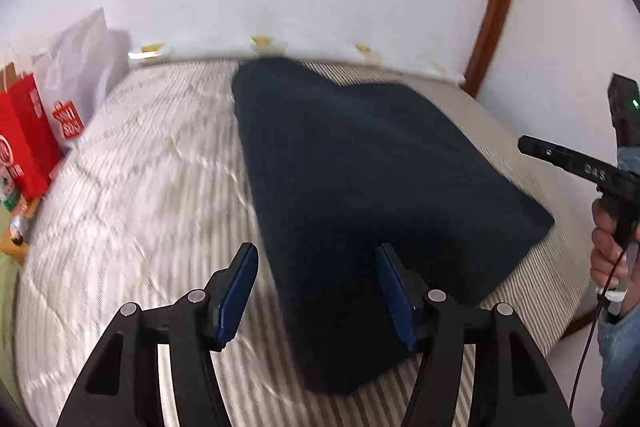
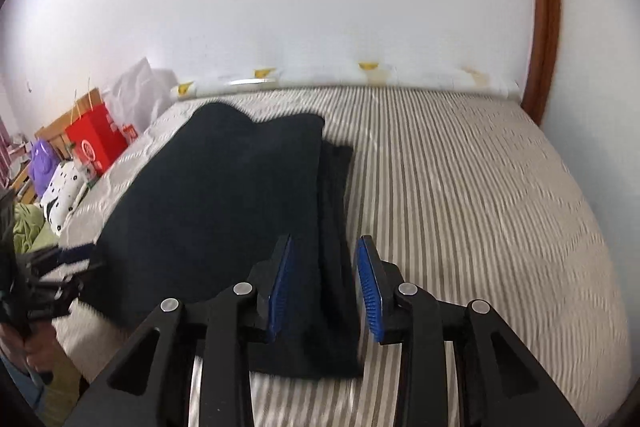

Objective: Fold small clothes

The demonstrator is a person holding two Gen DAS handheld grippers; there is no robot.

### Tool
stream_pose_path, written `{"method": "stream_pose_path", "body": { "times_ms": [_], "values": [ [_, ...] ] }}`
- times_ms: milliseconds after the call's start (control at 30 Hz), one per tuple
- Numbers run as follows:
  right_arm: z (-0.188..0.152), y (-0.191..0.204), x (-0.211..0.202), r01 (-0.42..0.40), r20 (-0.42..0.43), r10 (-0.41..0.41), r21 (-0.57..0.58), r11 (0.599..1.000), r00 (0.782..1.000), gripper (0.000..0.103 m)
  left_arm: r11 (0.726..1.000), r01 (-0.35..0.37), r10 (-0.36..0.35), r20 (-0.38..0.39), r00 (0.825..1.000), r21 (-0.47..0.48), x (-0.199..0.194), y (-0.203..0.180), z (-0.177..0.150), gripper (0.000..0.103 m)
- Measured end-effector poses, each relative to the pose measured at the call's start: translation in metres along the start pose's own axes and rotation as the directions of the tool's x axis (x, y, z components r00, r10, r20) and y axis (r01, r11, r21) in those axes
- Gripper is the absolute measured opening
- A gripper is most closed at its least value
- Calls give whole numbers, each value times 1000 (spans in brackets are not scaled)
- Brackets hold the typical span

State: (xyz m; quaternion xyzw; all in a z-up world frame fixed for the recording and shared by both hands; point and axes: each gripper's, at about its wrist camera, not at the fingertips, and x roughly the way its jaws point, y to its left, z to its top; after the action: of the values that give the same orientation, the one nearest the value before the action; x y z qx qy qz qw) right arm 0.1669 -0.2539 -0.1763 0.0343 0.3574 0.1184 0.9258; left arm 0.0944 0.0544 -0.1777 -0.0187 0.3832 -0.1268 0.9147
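On striped bed (image 2: 460, 187): dark garment (image 1: 360, 187), both tools spread.

Striped bedcover (image 1: 132, 187) smeared by motion blur. Right gripper (image 1: 580, 167) cut off at frame edge, fingers unseen. Left gripper (image 2: 60, 267) blurred at edge. Red bag (image 1: 24, 147) lettering unreadable, cropped.

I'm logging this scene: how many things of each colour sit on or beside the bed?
Dark navy: 1, the folded garment on the striped bed
Red: 1, the paper bag
White: 1, the plastic bag
Purple: 1, a soft item
Total: 4
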Motion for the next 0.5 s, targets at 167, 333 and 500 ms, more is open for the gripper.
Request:
{"method": "stream_pose_path", "body": {
  "times_ms": [167,333,500],
  "values": [
    [58,5,46,-30,-47,30,-8,1000,998,33,999,-28,28,6,1000,-35,18,19,36,59],
    [82,7,104,-61,-150,62,15,998,987,34,997,-31,31,-6,999,-70,43,37,58,59],
    [86,7,157,-88,-243,101,63,994,965,35,996,0,-3,-26,1000,-87,67,44,70,59]
  ]
}}
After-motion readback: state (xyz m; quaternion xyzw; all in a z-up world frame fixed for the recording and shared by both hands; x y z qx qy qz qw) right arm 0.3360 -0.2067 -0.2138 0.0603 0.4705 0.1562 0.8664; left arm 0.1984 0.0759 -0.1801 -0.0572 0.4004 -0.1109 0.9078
